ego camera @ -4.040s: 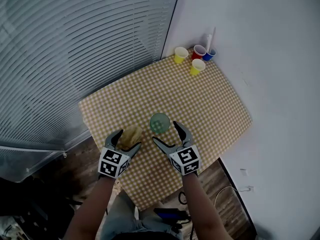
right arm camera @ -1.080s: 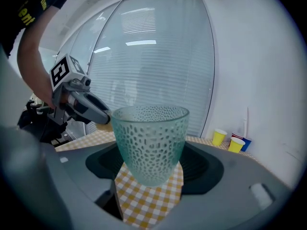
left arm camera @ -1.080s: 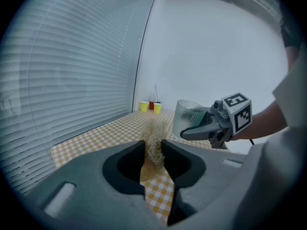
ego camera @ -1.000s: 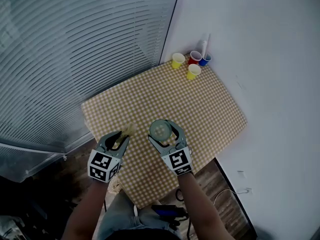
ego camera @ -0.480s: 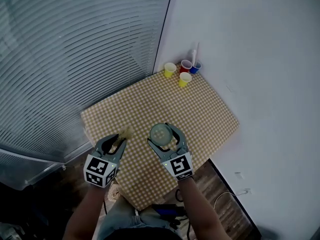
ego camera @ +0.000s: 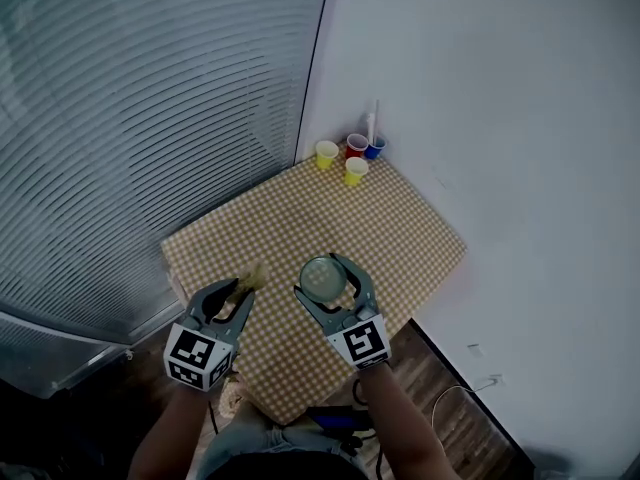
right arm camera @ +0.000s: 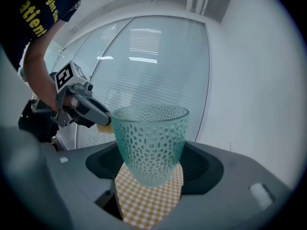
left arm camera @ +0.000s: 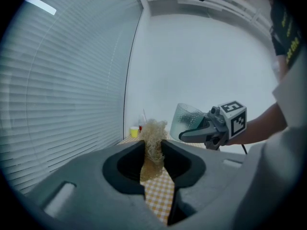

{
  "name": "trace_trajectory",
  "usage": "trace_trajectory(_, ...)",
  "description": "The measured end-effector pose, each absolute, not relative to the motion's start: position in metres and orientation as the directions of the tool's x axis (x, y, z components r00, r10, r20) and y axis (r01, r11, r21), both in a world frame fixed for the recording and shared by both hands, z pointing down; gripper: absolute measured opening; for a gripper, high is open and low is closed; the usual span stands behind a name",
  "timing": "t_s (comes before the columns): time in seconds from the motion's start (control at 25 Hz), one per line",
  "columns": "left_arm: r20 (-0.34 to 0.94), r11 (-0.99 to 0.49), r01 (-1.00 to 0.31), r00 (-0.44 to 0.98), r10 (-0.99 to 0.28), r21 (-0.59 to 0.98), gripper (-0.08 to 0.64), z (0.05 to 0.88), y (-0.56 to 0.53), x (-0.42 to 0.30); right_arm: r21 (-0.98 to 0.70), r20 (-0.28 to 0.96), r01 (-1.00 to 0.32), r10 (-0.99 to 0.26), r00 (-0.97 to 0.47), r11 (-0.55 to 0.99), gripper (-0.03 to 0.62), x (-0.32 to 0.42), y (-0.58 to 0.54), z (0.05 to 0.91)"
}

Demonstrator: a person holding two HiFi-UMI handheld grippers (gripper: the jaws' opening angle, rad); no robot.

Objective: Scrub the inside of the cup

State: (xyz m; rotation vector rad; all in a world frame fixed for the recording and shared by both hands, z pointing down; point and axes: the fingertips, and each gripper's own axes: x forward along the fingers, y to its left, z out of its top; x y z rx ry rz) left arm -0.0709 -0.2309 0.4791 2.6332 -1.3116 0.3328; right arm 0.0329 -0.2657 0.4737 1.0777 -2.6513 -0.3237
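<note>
My right gripper is shut on a pale green dimpled glass cup, which stands upright between its jaws, lifted above the checked table. From the head view I look down into the cup. My left gripper is shut on a tuft of straw-coloured scrub fibre, whose end sticks up past the jaws. The fibre shows just left of the cup, apart from it. In the left gripper view the cup and the right gripper are to the right.
Two yellow paper cups, a red one and a blue one holding a white stick stand at the table's far corner by the white wall. Window blinds run along the left. Wooden floor and cables lie below the table's near edge.
Both grippers have risen from the table, the right carrying the cup and the left the fibre. Four seconds ago both stood open, with the cup and fibre resting on the table.
</note>
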Motion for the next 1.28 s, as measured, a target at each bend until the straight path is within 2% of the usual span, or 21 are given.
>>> trace_trajectory(0.28, 0.202, -0.64, -0.768, 0.629, -0.751, 0.013, 0.104, 0.437, -0.206, -0.065, 0.42, 0.159, -0.577, -0.683, -0.713, 0.7, 0.364, 0.015, -0.239, 0.443)
trace_trajectory(0.76, 0.153, -0.67, -0.739, 0.655, -0.74, -0.07, 0.104, 0.398, -0.175, -0.057, 0.46, 0.159, -0.603, -0.728, -0.667, 0.652, 0.363, 0.007, -0.228, 0.433)
trace_trajectory(1.28, 0.25, -0.717, -0.676, 0.674, -0.695, -0.17, 0.104, 0.386, -0.151, -0.038, 0.618, 0.239, -0.519, -0.77, -0.591, 0.591, 0.362, 0.005, -0.218, 0.442)
